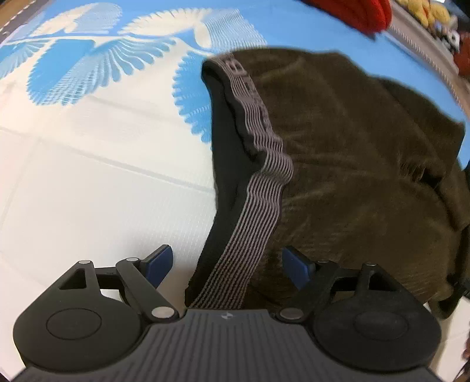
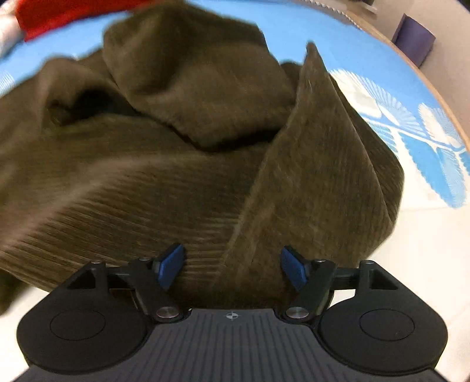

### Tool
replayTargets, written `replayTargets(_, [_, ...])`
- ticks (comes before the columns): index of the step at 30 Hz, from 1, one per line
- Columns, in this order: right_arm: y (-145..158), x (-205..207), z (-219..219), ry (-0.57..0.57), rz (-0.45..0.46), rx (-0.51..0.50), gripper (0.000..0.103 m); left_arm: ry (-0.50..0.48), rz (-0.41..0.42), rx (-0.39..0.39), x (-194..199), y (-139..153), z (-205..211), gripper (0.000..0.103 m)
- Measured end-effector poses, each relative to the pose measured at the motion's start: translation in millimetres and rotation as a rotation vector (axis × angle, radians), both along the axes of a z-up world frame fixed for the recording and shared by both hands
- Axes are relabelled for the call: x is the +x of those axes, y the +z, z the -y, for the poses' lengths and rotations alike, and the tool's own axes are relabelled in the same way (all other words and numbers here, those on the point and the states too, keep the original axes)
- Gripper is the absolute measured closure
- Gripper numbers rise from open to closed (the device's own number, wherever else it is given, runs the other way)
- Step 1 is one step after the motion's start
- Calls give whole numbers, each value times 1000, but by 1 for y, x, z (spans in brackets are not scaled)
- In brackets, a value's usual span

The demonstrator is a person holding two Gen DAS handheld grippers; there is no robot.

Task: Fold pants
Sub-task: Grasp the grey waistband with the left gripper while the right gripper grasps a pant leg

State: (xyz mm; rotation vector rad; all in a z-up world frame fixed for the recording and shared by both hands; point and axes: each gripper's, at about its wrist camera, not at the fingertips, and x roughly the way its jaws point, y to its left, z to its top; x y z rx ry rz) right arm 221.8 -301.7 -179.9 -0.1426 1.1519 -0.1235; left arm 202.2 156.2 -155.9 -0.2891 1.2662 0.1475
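No box, basket or tray shows in either view; the nearest thing to one is a shelf edge (image 1: 423, 35) top right of the left view w/ small yellow and dark items on it, too blurred to name.

Pants (image 1: 352, 164), dark olive-brown corduroy, lie bunched on a blue-and-white mat (image 1: 88, 152) w/ white bird print. Grey striped waistband (image 1: 258, 176) runs from the pants' left edge down toward the left gripper (image 1: 227, 266). Left jaws stand wide apart, blue pads clear of cloth; waistband passes between them, not pinched.

Right gripper (image 2: 232, 266) also spread apart, pads not pressing. A raised fold of the pants (image 2: 308, 176) sits between and just ahead of its fingers. Red cloth (image 2: 58, 14) lies beyond the pants, top left.
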Motion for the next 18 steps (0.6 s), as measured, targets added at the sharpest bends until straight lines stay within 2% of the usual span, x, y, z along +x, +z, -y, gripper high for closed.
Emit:
replayTargets(2, [0,0,1,-1,0,-7,45,-40,-32,6,0,-12,4,17])
replayTargets(3, [1,-1,3,-2,3,-5,66,-60,-53,17,0,-20,6,18])
replayTargets(4, [4,-2,6,-9,5,-2,96,-89,-59,30,-1,-24,9,18])
replayTargets(6, [14,-8,18,-44,31,15,96,-145,-26,55,-6,-24,17,26])
replayTargets(9, [38,-21,38,-100,107,46,96,-222,17,100,-16,-17,27,48])
replayTargets(13, [76,-52,71,-162,226,85,96,-245,73,117,-32,8,24,85])
replayTargets(16, [92,-78,98,-166,265,142,97,-255,130,55,-50,37,18,95])
replayTargets(18, [96,-95,105,-125,272,161,97,-274,173,50,-63,58,16,95])
